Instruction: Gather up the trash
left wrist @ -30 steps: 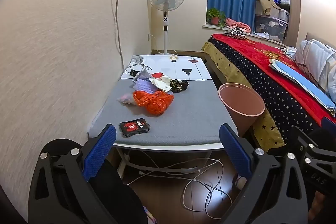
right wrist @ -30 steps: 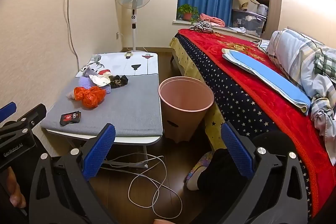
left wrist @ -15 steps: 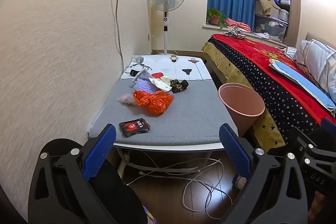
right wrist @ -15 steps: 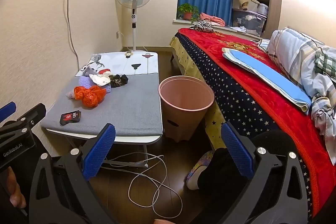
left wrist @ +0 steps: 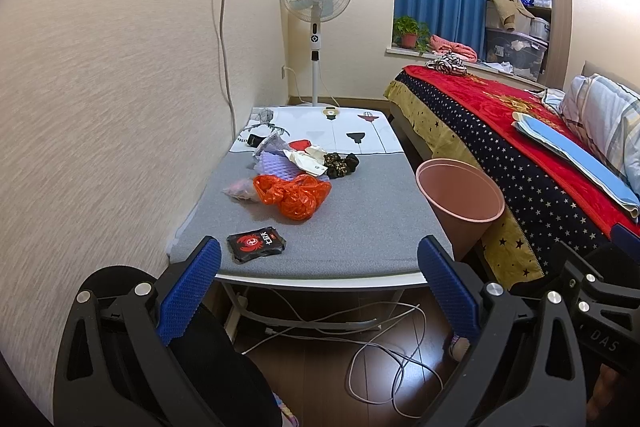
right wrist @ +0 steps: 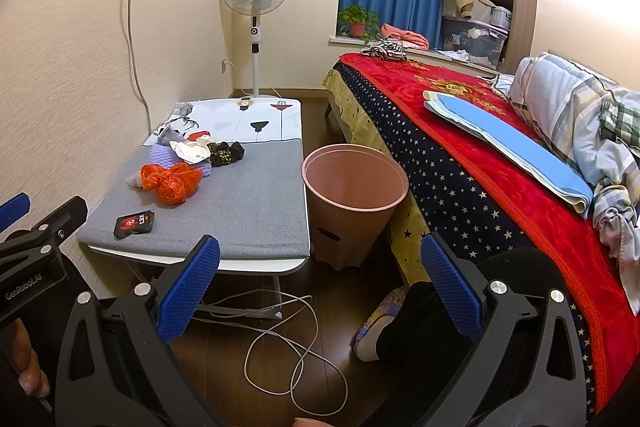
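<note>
Both claws gape wide, empty, ribbed blue pads (left wrist: 188,291) short of the grey felt desk (left wrist: 360,223). Crinkled orange plastic bag (left wrist: 296,195) and glossy black packet (left wrist: 256,243) lie there; only the right view shows the round pink bin's (right wrist: 352,211) base.

black wrapper (left wrist: 256,243) print illegible, bed (right wrist: 500,163) cropped at right edge

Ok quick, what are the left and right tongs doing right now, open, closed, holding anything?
Left tongs: open, holding nothing.
Right tongs: open, holding nothing.
</note>
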`<state>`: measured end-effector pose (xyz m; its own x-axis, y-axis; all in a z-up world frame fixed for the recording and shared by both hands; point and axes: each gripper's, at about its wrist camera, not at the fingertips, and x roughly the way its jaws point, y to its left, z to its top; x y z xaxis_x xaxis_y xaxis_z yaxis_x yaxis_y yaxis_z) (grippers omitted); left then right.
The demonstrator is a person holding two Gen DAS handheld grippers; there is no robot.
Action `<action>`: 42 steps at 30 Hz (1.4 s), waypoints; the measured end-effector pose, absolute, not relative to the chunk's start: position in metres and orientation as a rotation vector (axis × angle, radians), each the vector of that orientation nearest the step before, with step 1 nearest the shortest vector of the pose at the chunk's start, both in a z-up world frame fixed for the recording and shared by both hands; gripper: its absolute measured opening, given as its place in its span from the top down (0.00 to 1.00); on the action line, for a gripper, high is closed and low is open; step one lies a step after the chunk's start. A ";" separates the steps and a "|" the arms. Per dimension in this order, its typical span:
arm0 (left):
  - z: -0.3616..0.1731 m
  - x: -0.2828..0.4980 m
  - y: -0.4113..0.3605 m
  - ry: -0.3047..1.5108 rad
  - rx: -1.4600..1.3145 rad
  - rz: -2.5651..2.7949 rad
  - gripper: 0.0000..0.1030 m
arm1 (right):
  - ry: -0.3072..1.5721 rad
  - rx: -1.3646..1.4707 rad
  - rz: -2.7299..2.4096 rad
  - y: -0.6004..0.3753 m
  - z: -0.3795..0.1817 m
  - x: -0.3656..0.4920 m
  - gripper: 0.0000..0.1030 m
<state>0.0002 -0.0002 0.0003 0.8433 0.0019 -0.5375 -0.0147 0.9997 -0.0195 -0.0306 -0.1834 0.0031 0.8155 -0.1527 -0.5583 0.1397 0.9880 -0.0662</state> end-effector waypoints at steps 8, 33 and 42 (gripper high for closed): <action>0.000 0.000 0.000 0.568 -0.025 0.008 0.07 | 0.597 -0.023 -0.155 -0.182 0.005 -0.031 0.05; 0.003 -0.002 -0.003 0.565 -0.025 0.009 0.07 | 0.597 -0.024 -0.156 -0.184 0.004 -0.029 0.05; 0.004 -0.003 -0.005 0.565 -0.024 0.009 0.07 | 0.598 -0.024 -0.156 -0.184 0.005 -0.030 0.05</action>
